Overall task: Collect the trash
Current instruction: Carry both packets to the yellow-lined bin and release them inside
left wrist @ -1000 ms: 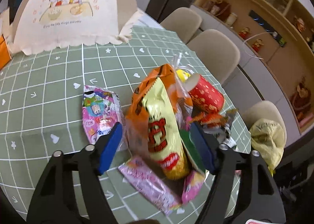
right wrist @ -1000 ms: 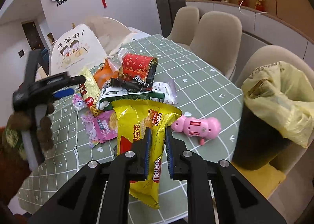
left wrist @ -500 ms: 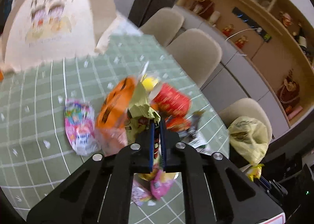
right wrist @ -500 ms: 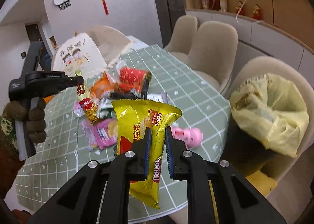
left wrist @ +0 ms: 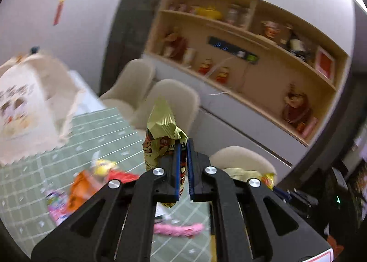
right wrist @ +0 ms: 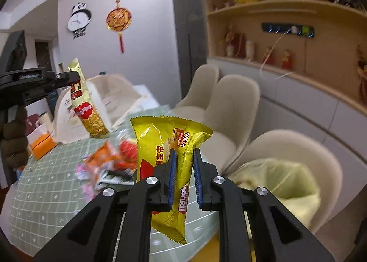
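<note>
Holding a snack bag in each claw, I have both lifted clear of the green checked table [right wrist: 45, 184], where the rest of the wrappers [right wrist: 107, 165] lie in a blurred heap. Largest ahead of me is the bin with its yellow liner [right wrist: 282, 179], low and to the right of my right gripper [right wrist: 184, 181], just beside the nearest cream chair [right wrist: 286, 147]. That is the relation my next move turns on, as I judge it: the bin lies forward, right and below, and my right hand is plainly the nearer one; from the left wrist only a sliver of the liner [left wrist: 243, 172] shows past the claw.

My right gripper is clamped on the yellow chip bag [right wrist: 169, 147], gripped near its middle, long axis hanging roughly upright with a slight tilt. My left gripper [left wrist: 182, 170] is clenched on the gold snack bag [left wrist: 162, 133], also near upright, crimped end up.

On the yellow bag I can read Chinese characters and Latin letters upside down, something like "naber"; I cannot be sure. The gold bag [right wrist: 84, 103] shows a red patch, its print unreadable.
</note>
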### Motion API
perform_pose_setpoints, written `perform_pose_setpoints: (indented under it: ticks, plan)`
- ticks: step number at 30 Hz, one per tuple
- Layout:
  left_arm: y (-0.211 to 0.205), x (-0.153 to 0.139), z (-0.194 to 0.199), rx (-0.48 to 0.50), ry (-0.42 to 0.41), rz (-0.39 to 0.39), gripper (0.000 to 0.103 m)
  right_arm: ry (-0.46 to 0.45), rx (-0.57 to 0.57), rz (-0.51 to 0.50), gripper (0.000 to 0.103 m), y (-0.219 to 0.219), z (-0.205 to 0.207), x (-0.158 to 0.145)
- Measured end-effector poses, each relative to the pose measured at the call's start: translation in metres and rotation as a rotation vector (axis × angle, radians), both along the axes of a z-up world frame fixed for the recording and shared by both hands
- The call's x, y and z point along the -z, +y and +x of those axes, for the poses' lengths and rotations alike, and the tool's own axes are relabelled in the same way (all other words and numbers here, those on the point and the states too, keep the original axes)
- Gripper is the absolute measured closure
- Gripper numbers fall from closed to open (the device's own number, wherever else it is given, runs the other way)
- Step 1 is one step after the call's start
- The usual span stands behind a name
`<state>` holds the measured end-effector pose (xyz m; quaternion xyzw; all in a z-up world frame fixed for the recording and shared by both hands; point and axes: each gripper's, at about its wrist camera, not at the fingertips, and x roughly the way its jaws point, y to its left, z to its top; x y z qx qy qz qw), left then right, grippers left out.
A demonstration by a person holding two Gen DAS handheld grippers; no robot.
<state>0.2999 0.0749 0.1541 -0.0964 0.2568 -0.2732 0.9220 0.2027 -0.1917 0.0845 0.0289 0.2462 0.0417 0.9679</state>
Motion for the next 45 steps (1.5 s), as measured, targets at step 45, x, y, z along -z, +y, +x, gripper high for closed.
perform_pose_setpoints:
  ticks: [45]
  plan:
    - [-0.363, 0.208, 0.072, 0.392, 0.482, 0.241, 0.058, 0.127, 0.238, 0.153, 0.088, -0.276, 0.053, 0.093]
